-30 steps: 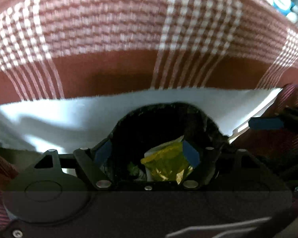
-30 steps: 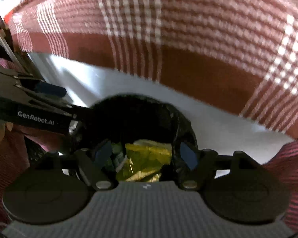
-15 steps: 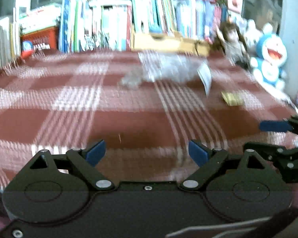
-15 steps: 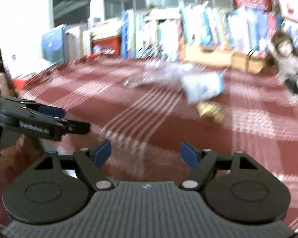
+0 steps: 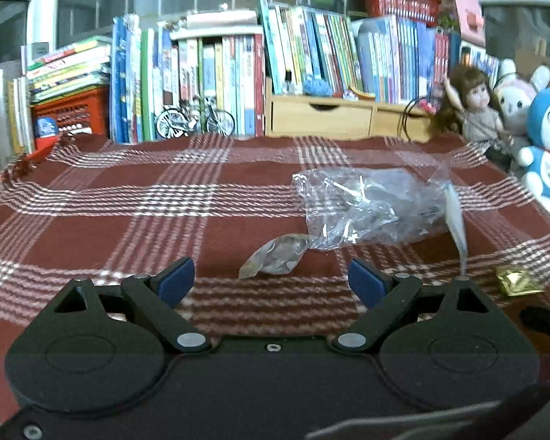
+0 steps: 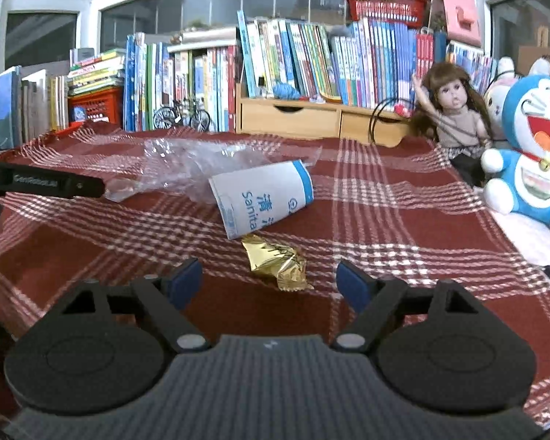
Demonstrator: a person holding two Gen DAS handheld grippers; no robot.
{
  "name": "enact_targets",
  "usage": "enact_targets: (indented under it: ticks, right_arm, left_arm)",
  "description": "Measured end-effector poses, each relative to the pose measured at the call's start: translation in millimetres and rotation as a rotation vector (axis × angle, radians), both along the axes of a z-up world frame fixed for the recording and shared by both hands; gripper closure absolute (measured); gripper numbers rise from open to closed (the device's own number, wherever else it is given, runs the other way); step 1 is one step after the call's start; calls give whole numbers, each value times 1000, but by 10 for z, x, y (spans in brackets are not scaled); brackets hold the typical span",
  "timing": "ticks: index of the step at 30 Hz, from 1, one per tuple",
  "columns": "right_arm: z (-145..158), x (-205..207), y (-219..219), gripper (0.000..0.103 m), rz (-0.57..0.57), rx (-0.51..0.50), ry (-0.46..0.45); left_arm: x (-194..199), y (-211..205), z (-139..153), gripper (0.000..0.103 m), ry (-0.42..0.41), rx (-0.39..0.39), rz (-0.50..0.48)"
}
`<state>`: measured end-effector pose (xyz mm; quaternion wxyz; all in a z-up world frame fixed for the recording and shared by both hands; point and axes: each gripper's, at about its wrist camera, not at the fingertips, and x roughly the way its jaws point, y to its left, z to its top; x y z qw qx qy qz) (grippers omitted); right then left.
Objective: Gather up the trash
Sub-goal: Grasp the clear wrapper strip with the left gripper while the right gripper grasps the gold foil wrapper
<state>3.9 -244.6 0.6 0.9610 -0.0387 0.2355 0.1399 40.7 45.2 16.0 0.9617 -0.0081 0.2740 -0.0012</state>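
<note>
Hovering above the near edge of the worktop (image 5: 91, 227), both tongs faced the remaining litter with nothing in their grip. The left tongs (image 5: 271, 278) stood wide apart and empty, lined up with a small clear wrapper (image 5: 275, 256) lying just beyond its tips, probably the nearest piece for that side. The right tongs (image 6: 269, 280) were opening further, nothing between the pads, and pointed at a crumpled gold foil wrapper (image 6: 275, 264) resting just short of a tipped white paper cup (image 6: 260, 198). A large crinkled clear plastic bag (image 5: 370, 209) sprawled behind the small wrapper, touching the cup's side, so the trash sat bunched in the middle of the checked red cloth. Books (image 6: 293, 58), a doll (image 6: 454, 110) and a blue plush toy (image 6: 531, 154) lined the far and right edges, well apart from the litter, seemingly kept as belongings, not waste. Each tool seemed aimed at its own nearest scrap.
</note>
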Motion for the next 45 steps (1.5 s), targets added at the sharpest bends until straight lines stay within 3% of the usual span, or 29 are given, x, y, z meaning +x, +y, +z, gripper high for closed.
enact_targets:
  ticks: [5,7,8,11,12,14,15,16,31,45]
  right_arm:
    - [-133,217,41,15,5,-4,60]
    - [-166,262,41,15,-9,2,61]
    - [-178,280,37,15,-12,6,61]
    - [-209,330,24,23,-17,20,60]
    - [-210,334,21,31,-12,24,56]
    - [-202,315,20,47,-6,29,41]
    - [-198,298,23,61,-7,28,34]
    - [-189,282,24,66,-7,27,28]
    - [-46,18,55,68,28,64,-39]
    - [-42,-371,99,68,106,54,-26]
  left_arm:
    - [300,-80,-136,15,43,2,-19]
    - [381,-106,-169,20,43,9,-20]
    - [414,-110,-190,27,47,10,-16]
    - [497,-110,-281,75,109,-16,7]
    - [468,-127,-284,79,82,9,20]
    - [425,-162,-294,80,79,33,5]
    - [387,-170,-293,81,72,32,-3]
    - [355,-172,-292,82,69,30,-14]
    - [-301,-111,-39,83,-1,-18,-18]
    - [-1011,-155,135,83,10,-60,-90]
